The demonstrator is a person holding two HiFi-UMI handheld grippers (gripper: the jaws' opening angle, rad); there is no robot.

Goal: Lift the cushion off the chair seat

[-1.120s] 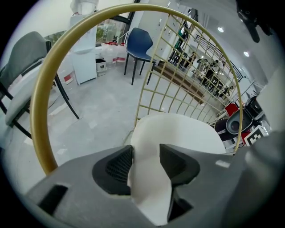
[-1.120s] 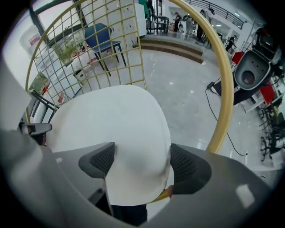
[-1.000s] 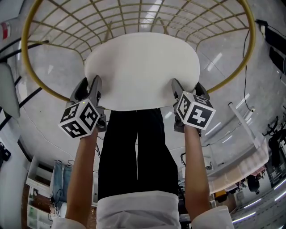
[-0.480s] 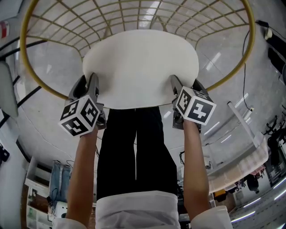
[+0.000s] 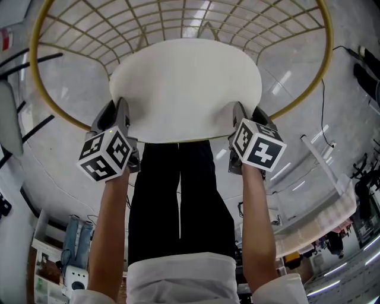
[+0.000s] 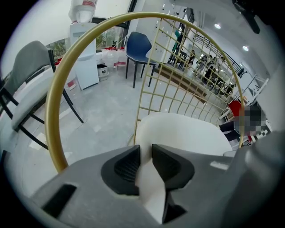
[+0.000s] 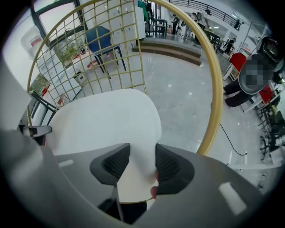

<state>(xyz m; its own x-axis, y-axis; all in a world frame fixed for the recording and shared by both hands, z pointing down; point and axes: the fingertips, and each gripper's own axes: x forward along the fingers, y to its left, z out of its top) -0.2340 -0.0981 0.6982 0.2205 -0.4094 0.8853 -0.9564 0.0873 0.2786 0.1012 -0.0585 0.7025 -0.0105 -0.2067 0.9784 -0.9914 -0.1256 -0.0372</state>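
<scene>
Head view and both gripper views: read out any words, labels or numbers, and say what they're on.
Nothing here can be read.
Left marker cube and right marker cube: only black-and-white square patterns, no letters.
Water bottle: red label, too blurred to read.
Cushion: plain white, no print.

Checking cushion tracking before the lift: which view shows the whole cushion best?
Head view: the cushion shows almost whole, its round outline clear inside the chair frame. Both gripper views show only part of it, foreshortened and partly hidden.
</scene>
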